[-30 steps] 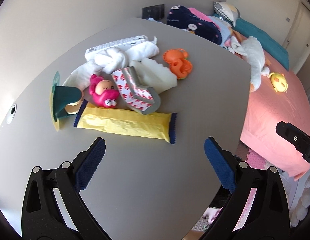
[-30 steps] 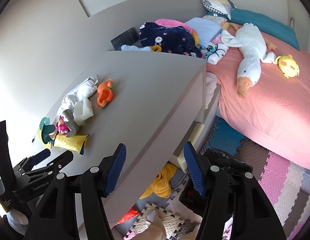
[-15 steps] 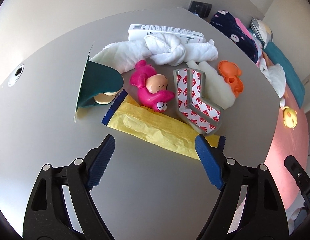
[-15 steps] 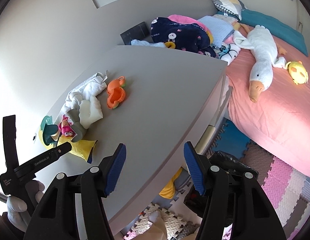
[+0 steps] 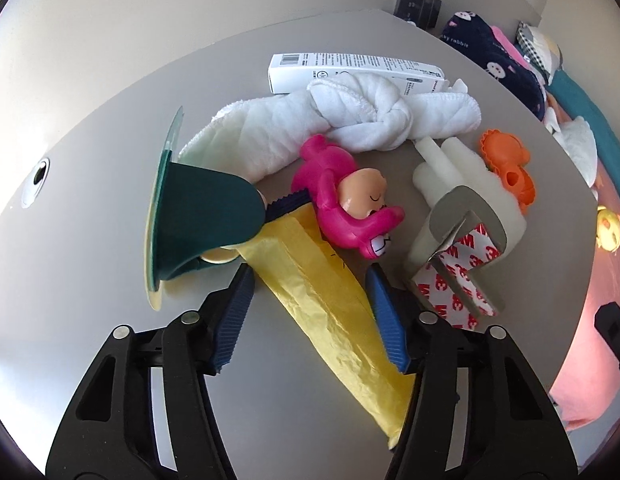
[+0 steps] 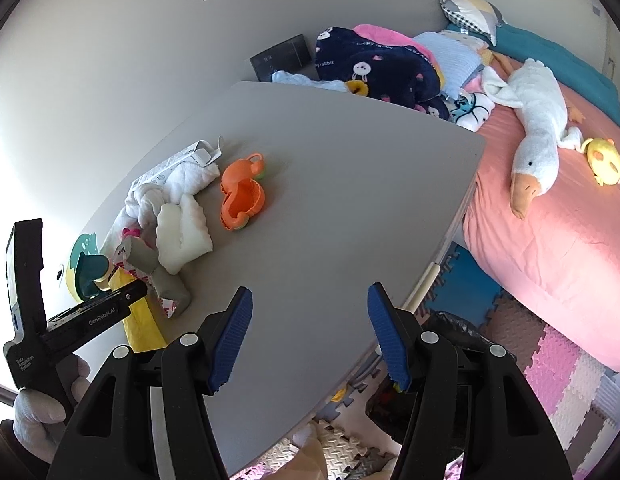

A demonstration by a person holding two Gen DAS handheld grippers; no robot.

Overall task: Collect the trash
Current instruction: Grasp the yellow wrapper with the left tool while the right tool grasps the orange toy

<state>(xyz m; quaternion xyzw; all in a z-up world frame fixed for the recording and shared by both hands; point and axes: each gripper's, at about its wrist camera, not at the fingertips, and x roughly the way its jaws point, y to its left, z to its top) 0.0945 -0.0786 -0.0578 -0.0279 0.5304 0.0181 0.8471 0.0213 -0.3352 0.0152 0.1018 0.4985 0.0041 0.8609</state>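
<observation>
A long yellow wrapper (image 5: 326, 304) with dark blue ends lies flat on the grey table (image 5: 110, 340). My left gripper (image 5: 309, 280) points down over it, jaws closing, with the wrapper's middle between the blue pads. The right pad (image 5: 384, 316) is at the wrapper's edge; the left pad (image 5: 236, 312) still stands clear of it. My right gripper (image 6: 309, 292) hangs open over the table's near edge with nothing between its fingers. In the right wrist view the wrapper (image 6: 140, 328) shows under the left gripper's black body.
Crowding the wrapper are a pink toy figure (image 5: 350, 204), a dark green holder (image 5: 198, 216), a grey corner guard with red-printed tape (image 5: 462, 256), a knotted white cloth (image 5: 350, 120), a white box (image 5: 350, 70), white foam (image 5: 450, 168) and an orange toy (image 5: 508, 168). A black bag (image 6: 454, 324) sits on the floor by the pink bed (image 6: 550, 240).
My left gripper came forward and down over the yellow wrapper, rolled a little, and its jaws narrowed around it. My right gripper drifted in over the table, still open.
</observation>
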